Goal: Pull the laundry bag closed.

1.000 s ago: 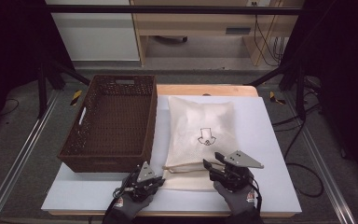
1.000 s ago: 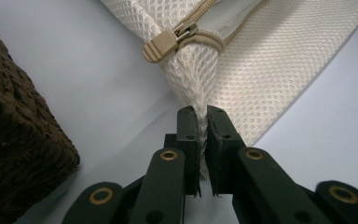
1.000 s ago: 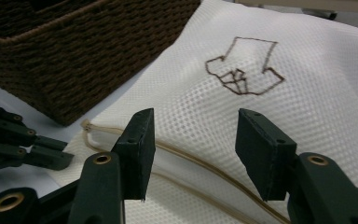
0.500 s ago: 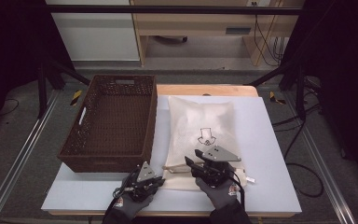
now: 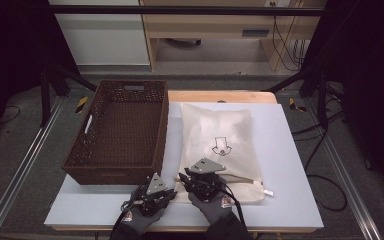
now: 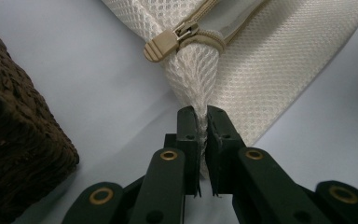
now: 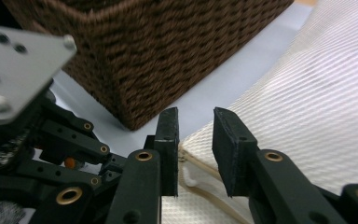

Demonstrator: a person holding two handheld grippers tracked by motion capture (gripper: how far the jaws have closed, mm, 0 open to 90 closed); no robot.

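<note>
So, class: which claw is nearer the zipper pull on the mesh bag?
Left. The left claw pinches the mesh bag corner just below the zipper pull; the right claw, jaws just closing, hovers over the bag's edge alongside.

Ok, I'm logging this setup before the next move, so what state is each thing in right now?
Cream mesh zip bag: lying flat on the table, near corner pinched and lifted.
Beige zipper pull: at the pinched corner end of the zip.
Dark brown wicker basket: upright, empty.
Left gripper: shut on the bag's corner.
Right gripper: jaws apart and just been closing, over the bag's edge, pressing on nothing.
</note>
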